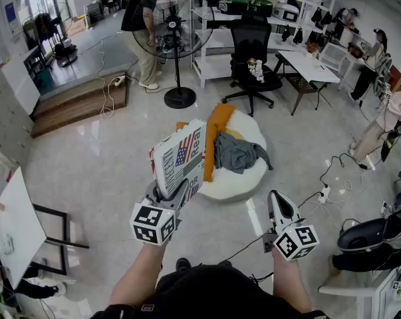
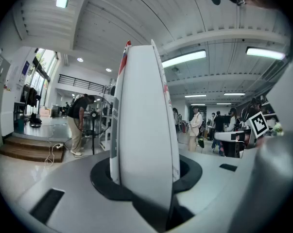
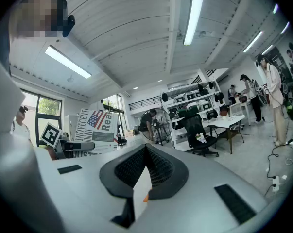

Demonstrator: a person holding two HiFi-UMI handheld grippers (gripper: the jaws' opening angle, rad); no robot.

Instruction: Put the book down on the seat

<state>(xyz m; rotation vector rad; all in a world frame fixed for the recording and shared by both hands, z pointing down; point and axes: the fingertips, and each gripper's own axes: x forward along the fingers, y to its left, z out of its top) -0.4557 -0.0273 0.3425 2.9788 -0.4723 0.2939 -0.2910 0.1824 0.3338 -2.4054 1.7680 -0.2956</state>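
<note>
Head view: the left gripper (image 1: 175, 193) holds the book (image 1: 180, 158) upright by its lower edge, in the air just short of the seat (image 1: 235, 186), probably so it can pass over the rim. A grey cloth (image 1: 237, 153) and an orange cloth (image 1: 218, 135) lie on the seat, leaving little bare room. The right gripper (image 1: 275, 201) hangs apart, out of the way.

Left gripper view: the jaws clamp the book, seen edge-on.

Right gripper view: the jaws are together with nothing between them.

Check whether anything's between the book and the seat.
Nothing visible stands between the book and the seat. An orange cloth and a grey cloth lie across the seat's top, though; only its near part looks bare.
</note>
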